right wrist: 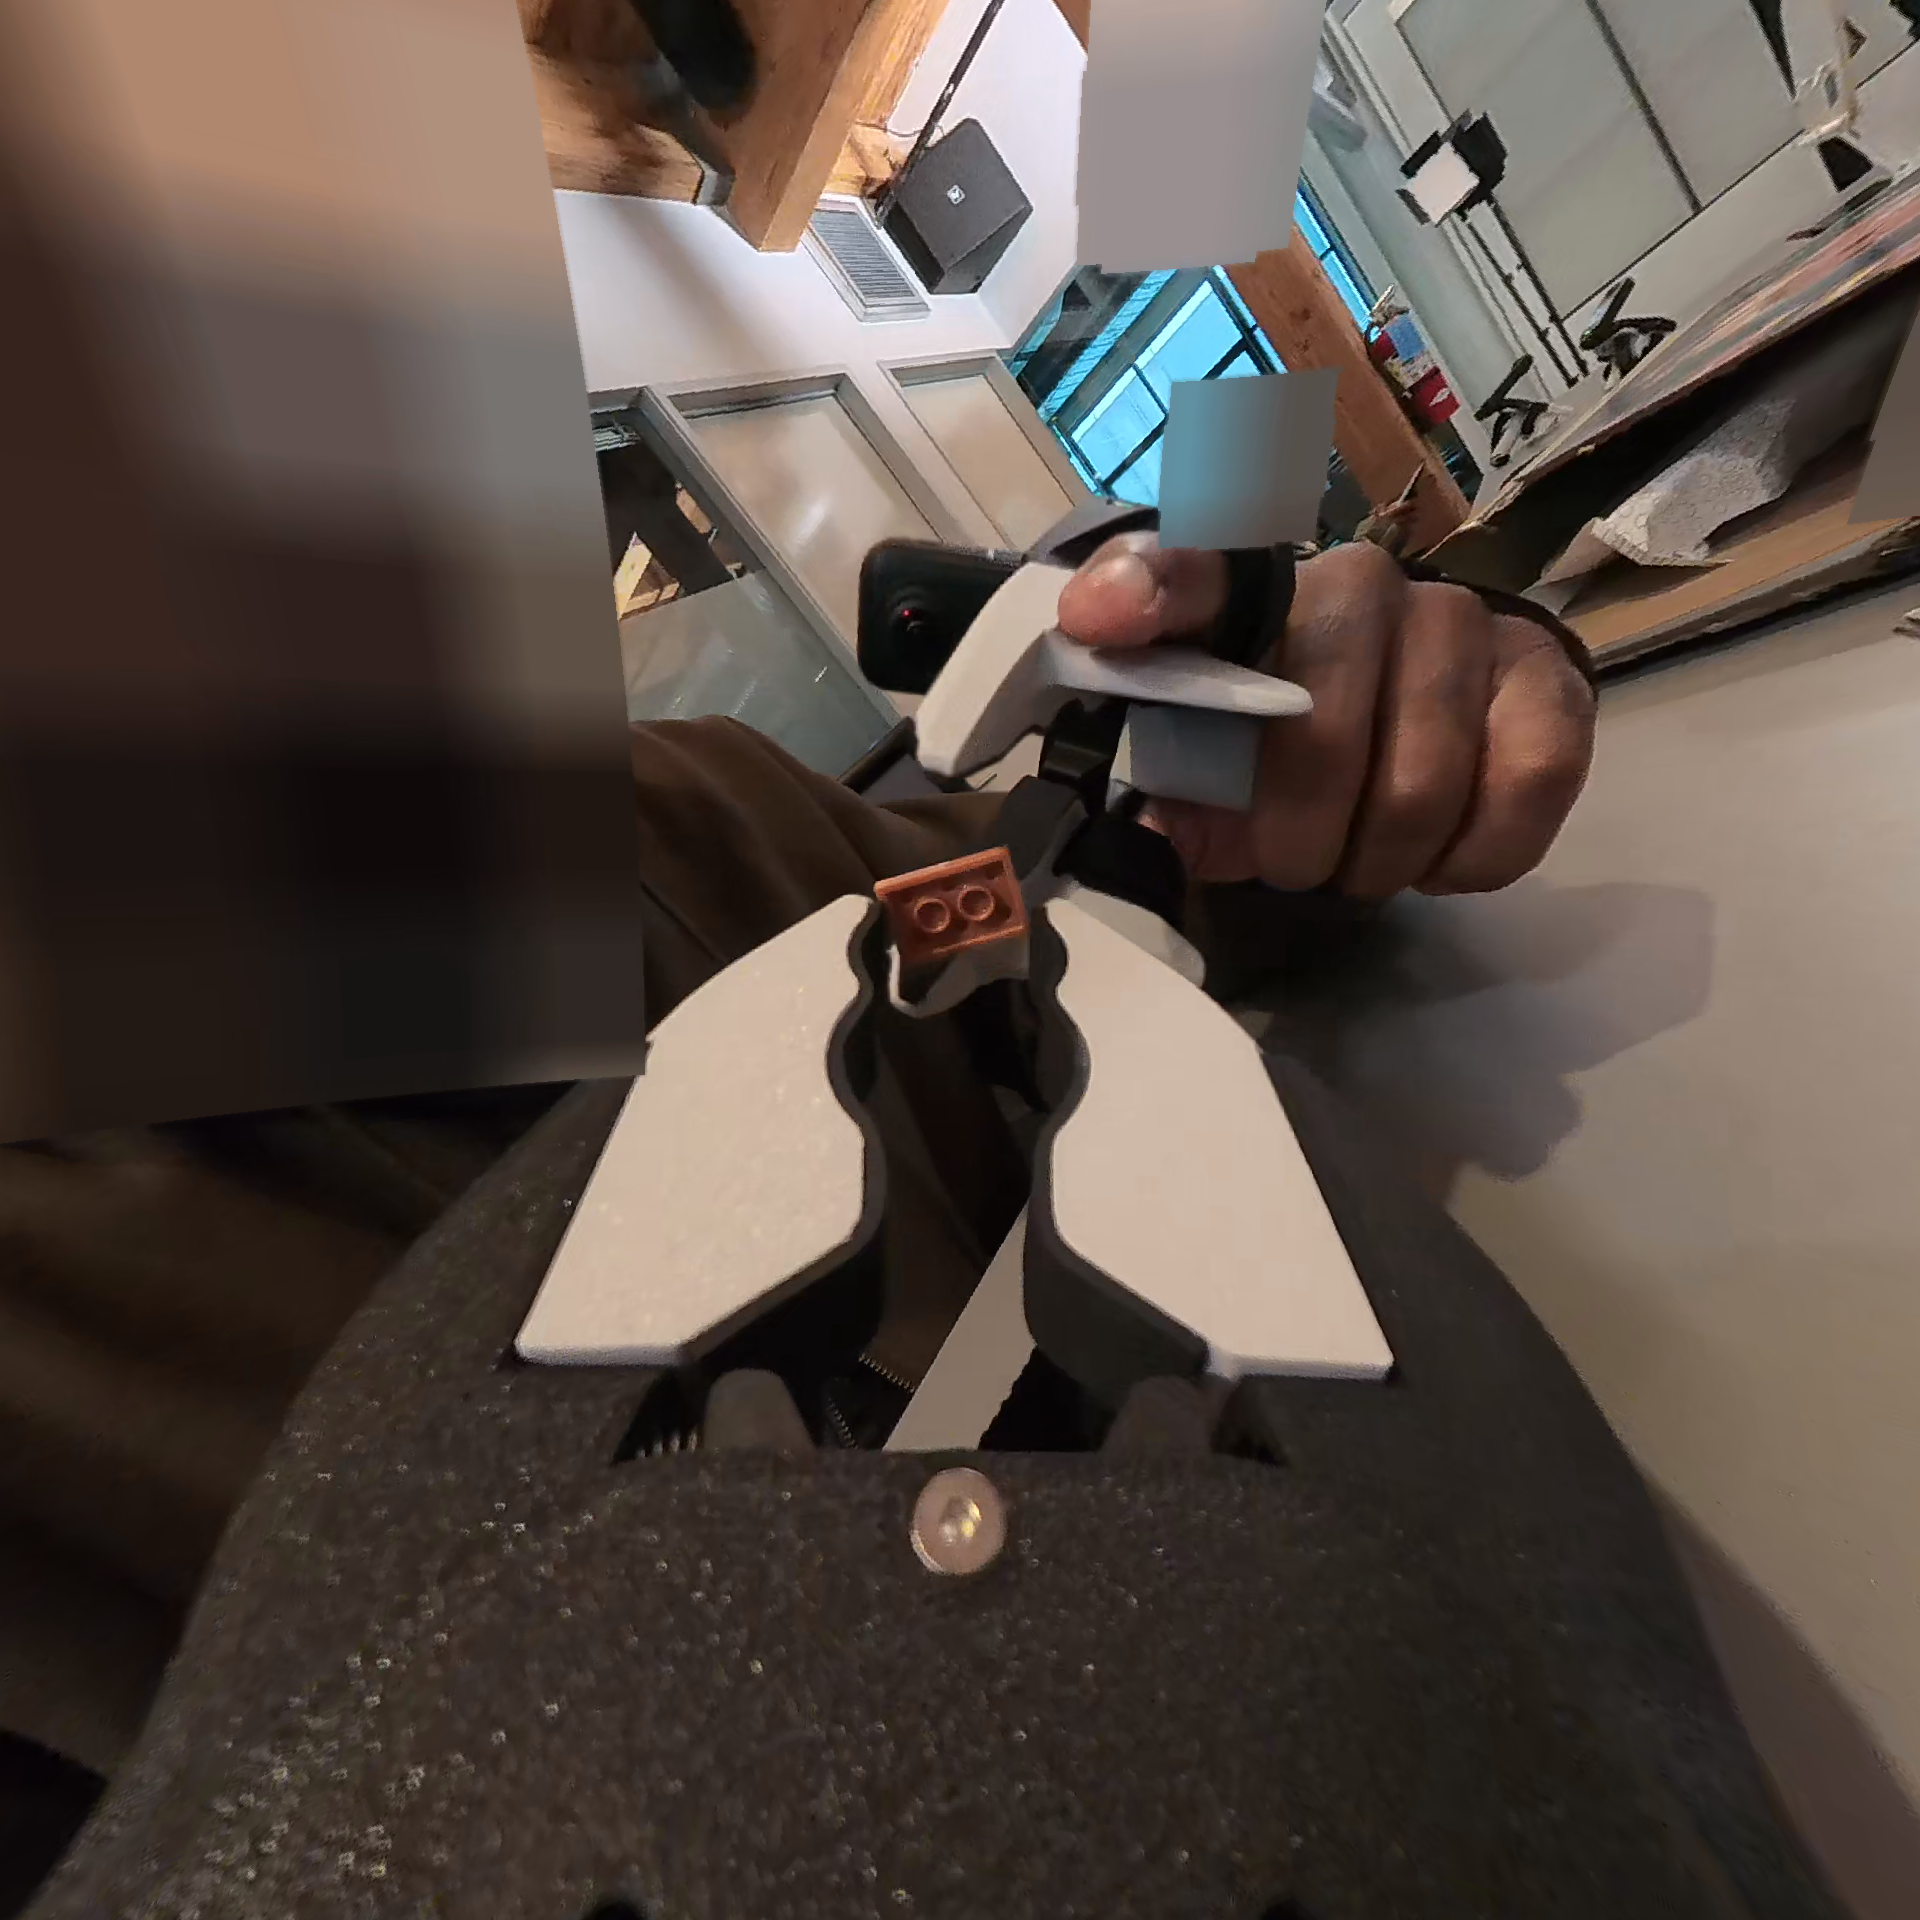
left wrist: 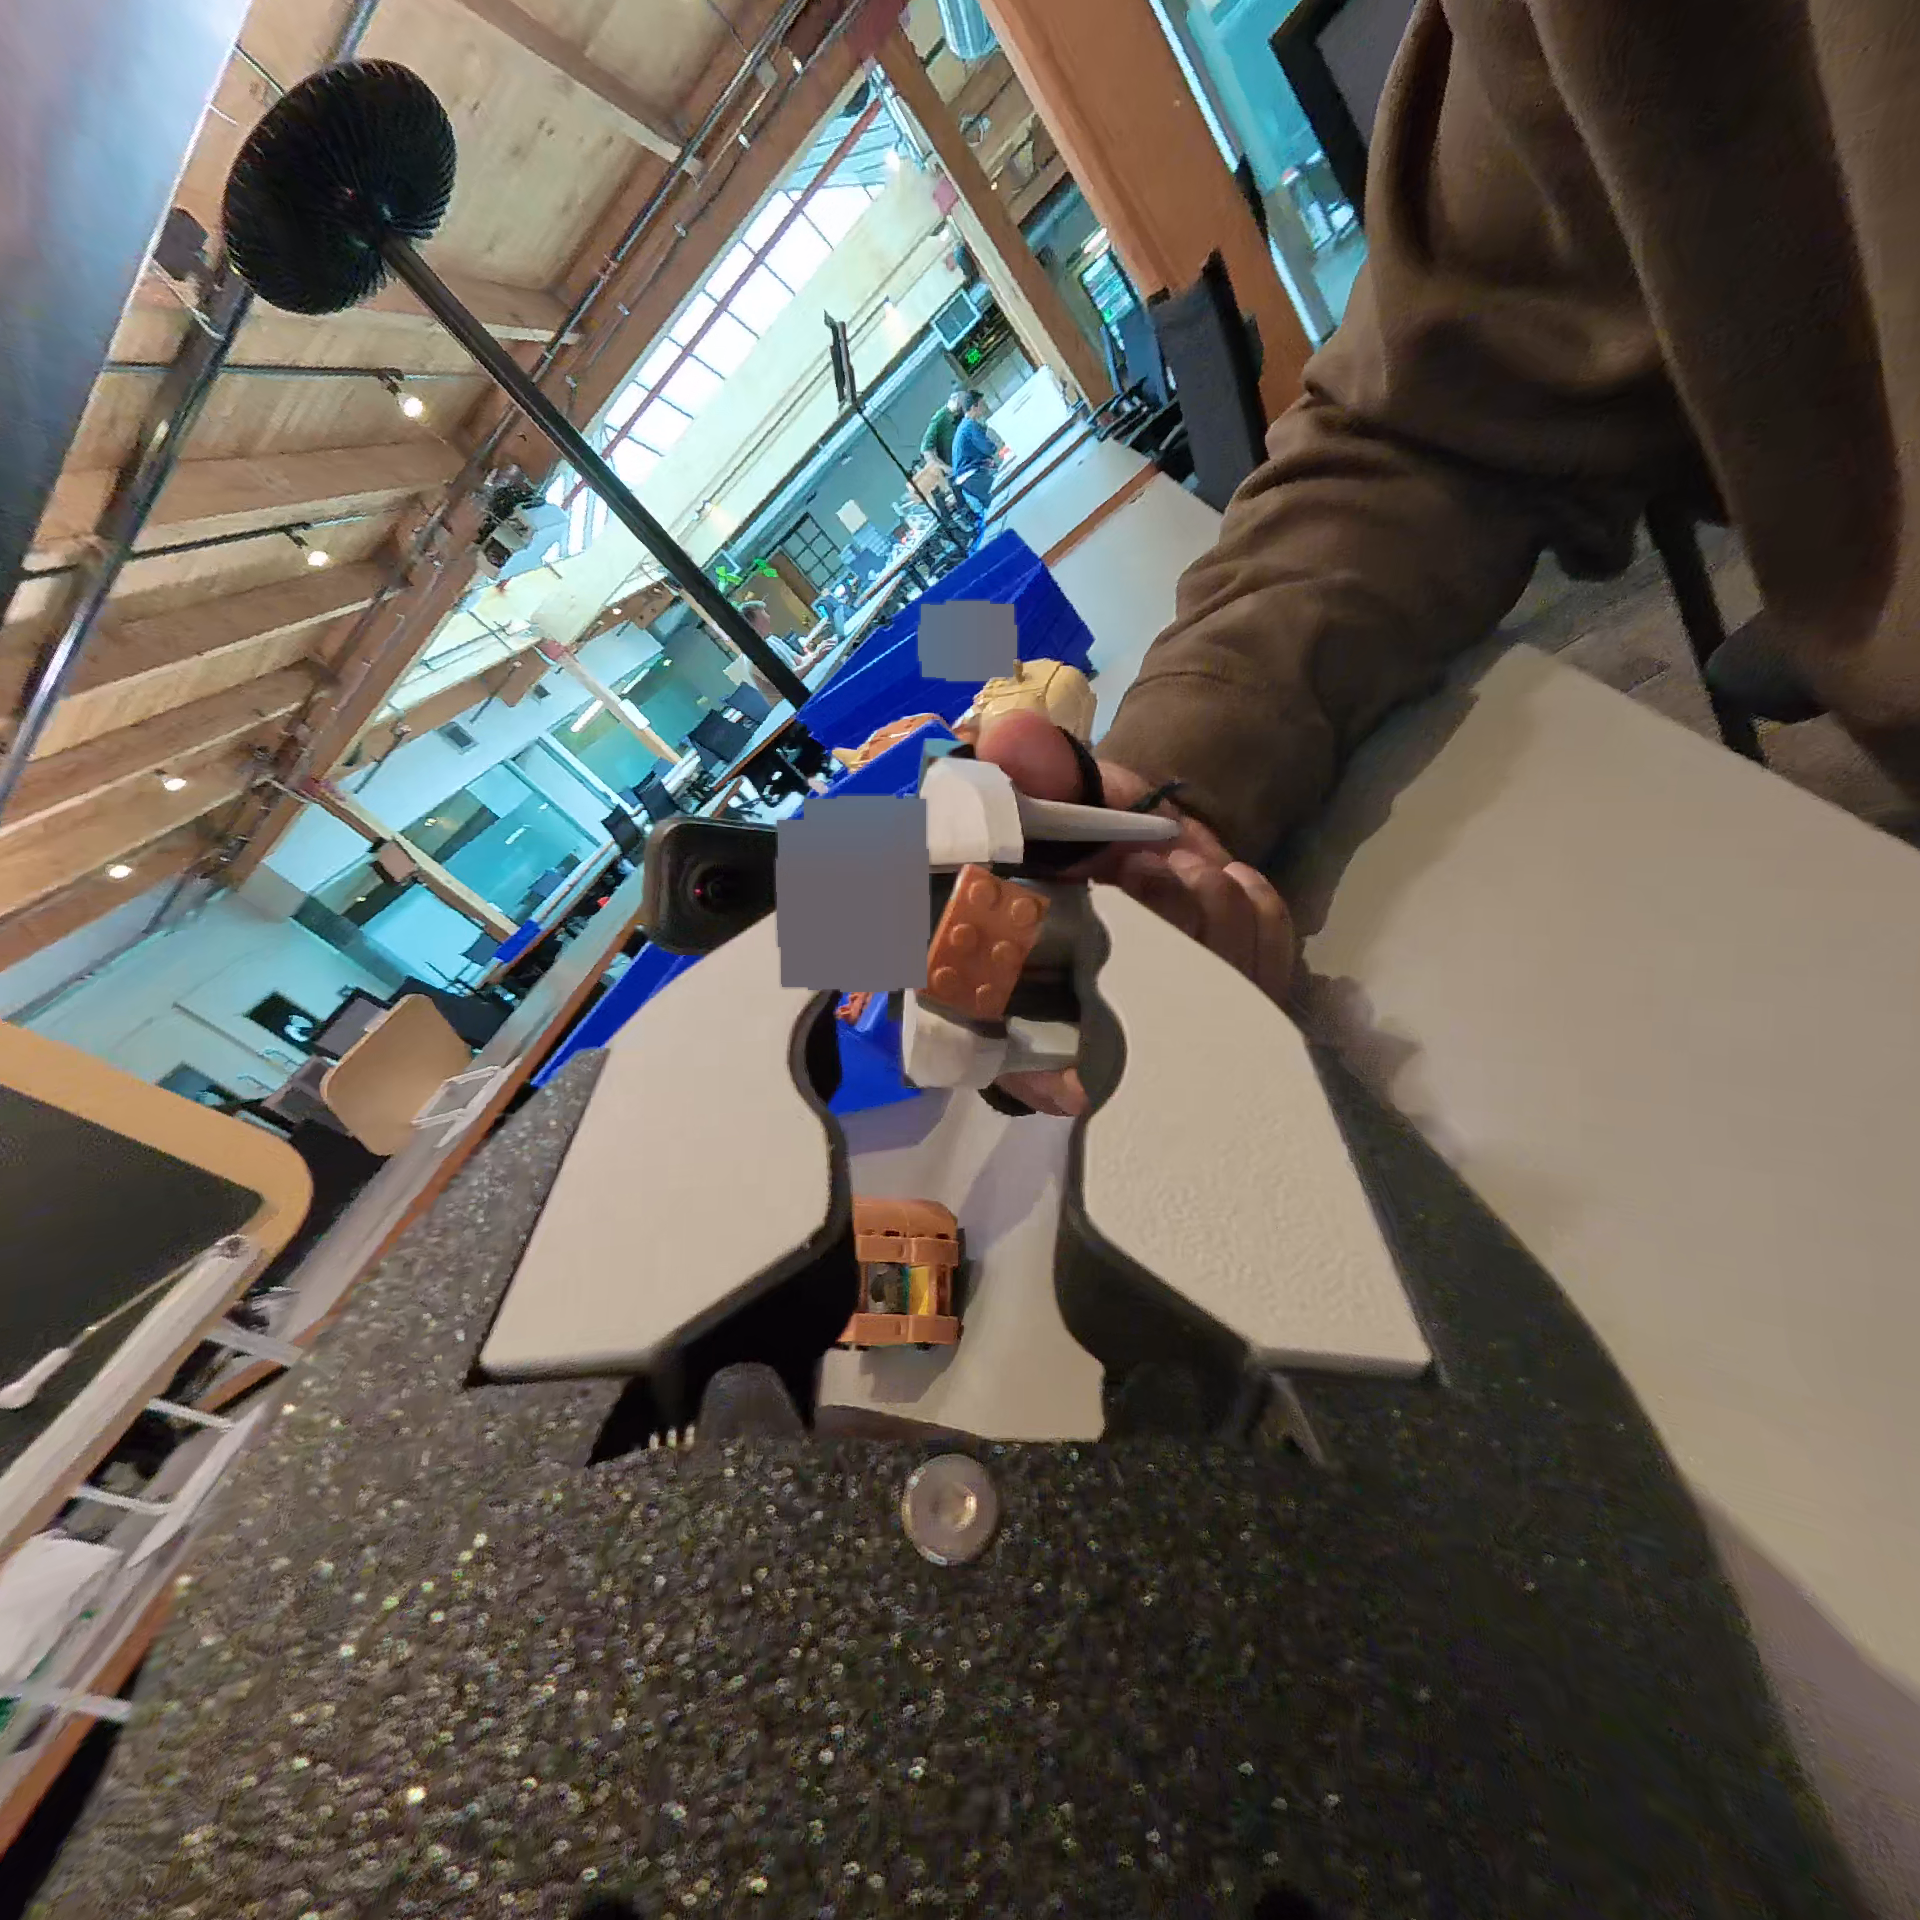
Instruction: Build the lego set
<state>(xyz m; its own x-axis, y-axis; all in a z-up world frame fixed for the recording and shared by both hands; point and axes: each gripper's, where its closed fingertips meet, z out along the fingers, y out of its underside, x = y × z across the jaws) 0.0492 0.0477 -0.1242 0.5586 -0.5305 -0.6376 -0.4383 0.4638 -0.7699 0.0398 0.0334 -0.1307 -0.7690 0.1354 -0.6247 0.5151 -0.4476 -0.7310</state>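
Over grey table [left wrist: 1558,935], right gripper [right wrist: 956,925] is clamping brown brick [right wrist: 951,914] crosswise at its tips, studs facing left gripper [left wrist: 956,1029], which is standing wide just ahead, with brown subassembly [left wrist: 904,1283] lying beyond its gap.

My right gripper [right wrist: 951,951] holds a brick [right wrist: 951,914] between its fingertips. My left gripper [right wrist: 1049,831] faces it just beyond, over the table [right wrist: 1714,1351].
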